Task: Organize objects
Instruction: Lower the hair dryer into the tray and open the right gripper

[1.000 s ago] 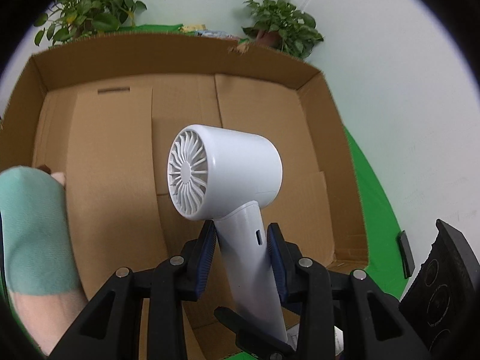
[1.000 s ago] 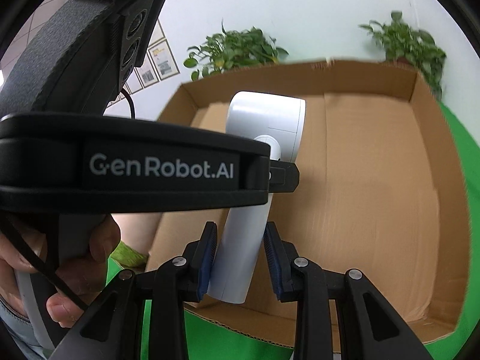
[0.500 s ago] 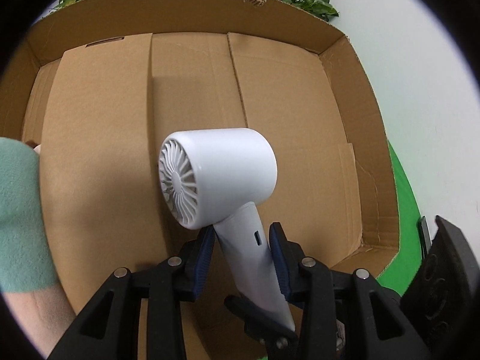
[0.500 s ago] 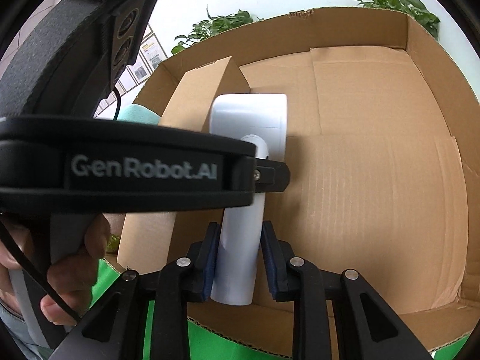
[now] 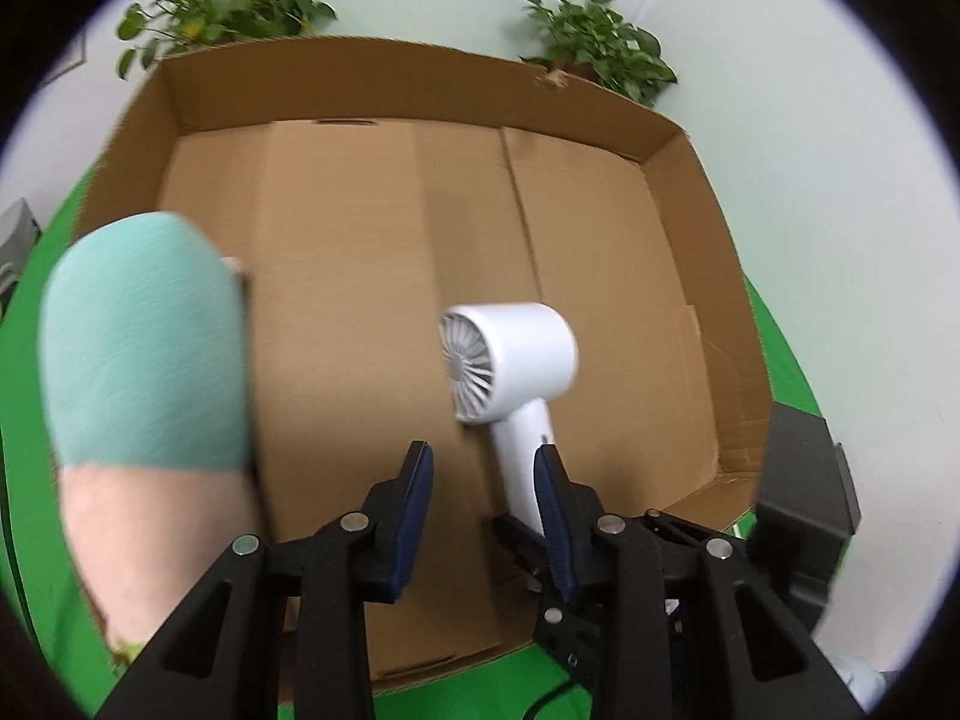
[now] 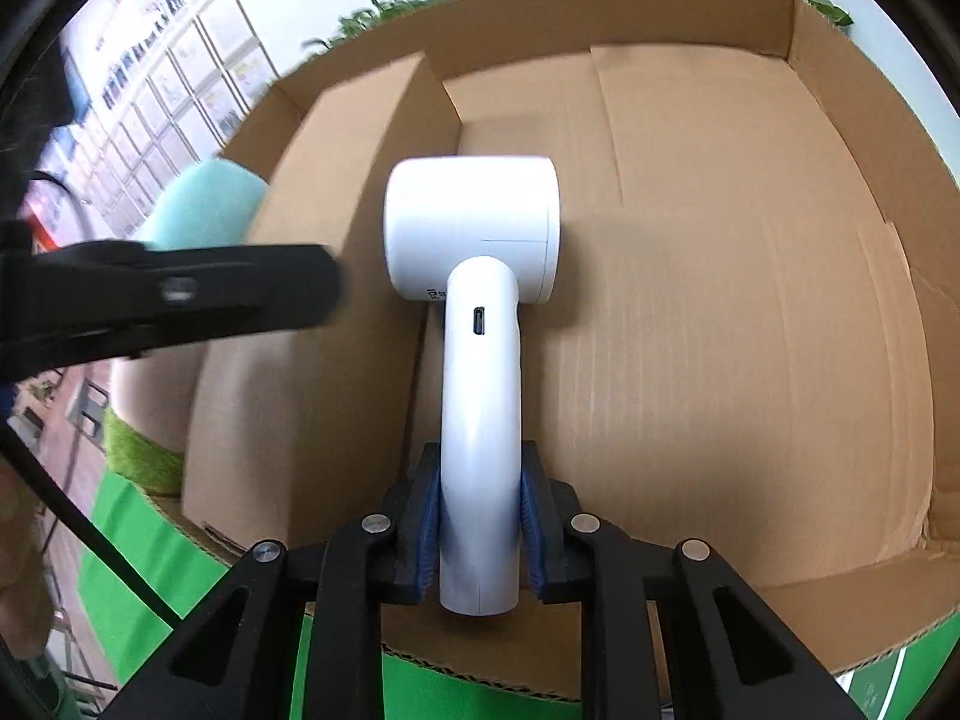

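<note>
From the left wrist, the left gripper [image 5: 483,516] has its jaws spread and holds nothing; the white hair dryer [image 5: 510,360] stands at one o'clock, its handle just beside the right-hand blue pad, over the floor of the cardboard box [image 5: 702,150]. A teal-sleeved forearm [image 5: 144,372] crowds nine o'clock, so free room lies toward twelve and two. From the right wrist, the right gripper [image 6: 480,531] is clamped on the dryer's handle [image 6: 480,408], low down, which I'd guess keeps the head clear for lowering. An upright cardboard flap [image 6: 372,138] rises at eleven o'clock; open floor stretches to three, walls beyond.
</note>
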A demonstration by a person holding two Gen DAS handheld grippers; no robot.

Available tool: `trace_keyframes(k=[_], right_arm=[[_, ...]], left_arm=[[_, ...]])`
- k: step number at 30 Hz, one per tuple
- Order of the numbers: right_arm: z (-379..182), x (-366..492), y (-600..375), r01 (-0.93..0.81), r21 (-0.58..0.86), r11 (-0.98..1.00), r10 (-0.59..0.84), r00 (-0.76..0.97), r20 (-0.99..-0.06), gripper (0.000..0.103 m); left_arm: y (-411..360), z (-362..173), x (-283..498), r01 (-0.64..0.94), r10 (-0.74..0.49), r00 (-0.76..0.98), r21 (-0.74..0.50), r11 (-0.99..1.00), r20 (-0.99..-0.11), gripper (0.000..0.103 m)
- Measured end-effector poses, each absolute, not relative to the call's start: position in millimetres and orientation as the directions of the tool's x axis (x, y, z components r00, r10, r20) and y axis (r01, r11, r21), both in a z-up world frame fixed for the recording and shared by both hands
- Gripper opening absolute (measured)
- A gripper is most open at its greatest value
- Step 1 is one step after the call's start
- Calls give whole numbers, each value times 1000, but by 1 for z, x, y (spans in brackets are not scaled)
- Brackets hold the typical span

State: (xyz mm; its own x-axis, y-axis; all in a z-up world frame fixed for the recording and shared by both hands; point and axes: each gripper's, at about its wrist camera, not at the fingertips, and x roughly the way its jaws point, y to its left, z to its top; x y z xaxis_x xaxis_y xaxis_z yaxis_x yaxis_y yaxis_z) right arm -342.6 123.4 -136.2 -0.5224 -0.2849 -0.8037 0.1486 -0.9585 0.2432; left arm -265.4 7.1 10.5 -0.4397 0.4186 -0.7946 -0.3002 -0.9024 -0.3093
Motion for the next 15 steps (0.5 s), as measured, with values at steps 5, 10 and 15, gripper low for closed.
trace_keyframes(k=[5,10,15], right_arm=[[-136,-349,106,127,191,-973,-229,-518,-824,24],[-128,-350,94,155,177,-972,-233,-537,-811,42],[-94,-325,107,177,159,-971,-236,-633,-738,89]], left_arm=[[-11,12,-254,-282,415,-475,-312,-907,-776,34],[-15,17,-240,-282,388,-524,-275,-919,-758,34],[-20,29,-219,-263,345,-616,-227,-938,-708,34]])
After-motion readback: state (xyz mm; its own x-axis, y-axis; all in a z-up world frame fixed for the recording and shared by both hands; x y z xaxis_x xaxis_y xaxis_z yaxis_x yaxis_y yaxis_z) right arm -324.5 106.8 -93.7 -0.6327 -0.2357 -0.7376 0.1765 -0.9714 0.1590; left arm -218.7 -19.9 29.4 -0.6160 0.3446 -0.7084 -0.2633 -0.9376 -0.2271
